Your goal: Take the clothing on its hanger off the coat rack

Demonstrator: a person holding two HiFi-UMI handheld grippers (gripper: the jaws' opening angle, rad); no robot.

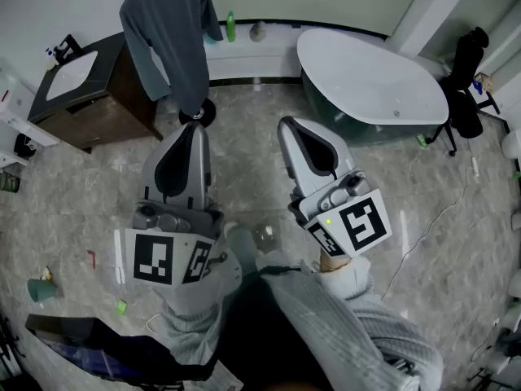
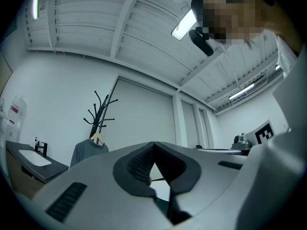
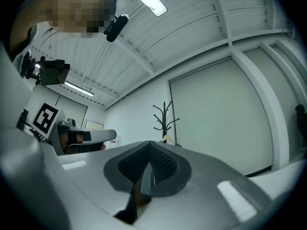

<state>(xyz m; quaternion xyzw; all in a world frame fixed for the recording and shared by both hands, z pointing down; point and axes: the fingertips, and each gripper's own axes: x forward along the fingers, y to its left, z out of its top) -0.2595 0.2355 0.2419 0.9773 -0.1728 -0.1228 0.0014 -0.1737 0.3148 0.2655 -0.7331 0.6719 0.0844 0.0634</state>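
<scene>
Status: task not begun, as I judge it. Nothing has been lifted and both claws are empty.

Near: left claw (image 1: 195, 130) and right claw (image 1: 286, 124) are held side by side in front of the person, tips pointing toward the far edge of the floor (image 1: 244, 149). In the left gripper view the jaws are pressed together, ribbed pads meeting at the tip, with nothing between them. The right gripper view shows the same: jaws together, empty. Neither claw touches anything.

Far: the coat rack (image 2: 100, 113) stands by the far edge of the floor, toward its far-left corner, between the sink cabinet (image 1: 81, 96) and the bathtub (image 1: 370, 80). The grey clothing (image 1: 169, 39) hangs on its hanger (image 2: 97, 139) from the rack, well apart from both claws.

Left to do: all of it. Close the distance, open a claw, take hold at the hanger, and lift it clear of the rack's hook.
</scene>
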